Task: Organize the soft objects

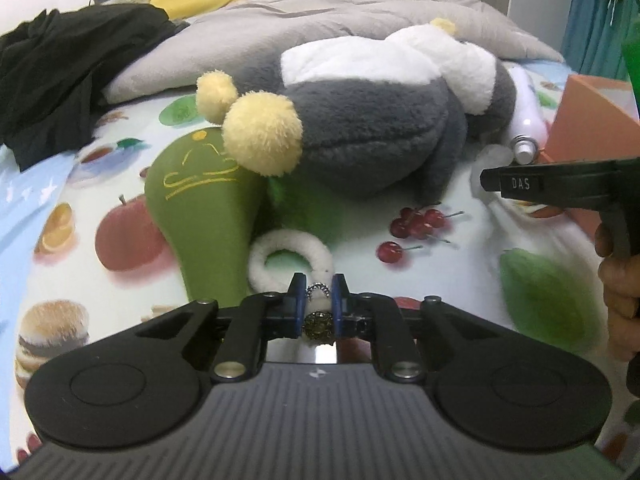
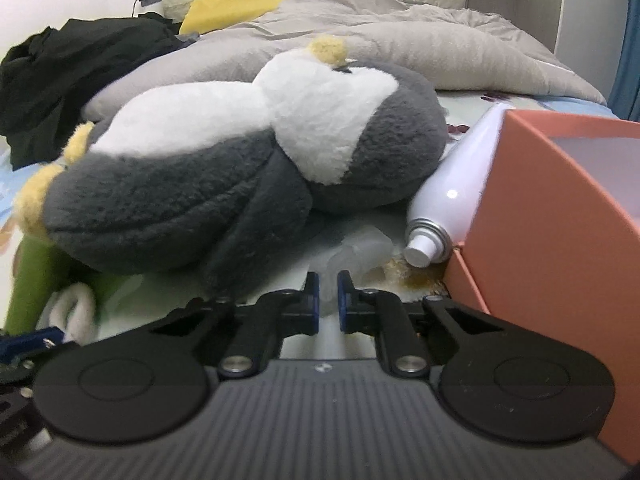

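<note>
fluffy loop point(image 1: 290, 256) in left gripper point(image 1: 319, 294), seemingly

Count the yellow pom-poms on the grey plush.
3: two side by side at its left end, one atop the white part, far side. More may be hidden underneath.

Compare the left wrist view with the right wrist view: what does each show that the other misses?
Left wrist only: the left claw shut on the white fluffy ring, plus cherries printed on the sheet. Right wrist only: the right claw closed with nothing visibly gripped, and the orange box's open interior. Both: the grey-and-white plush, white bottle, green plush.
</note>
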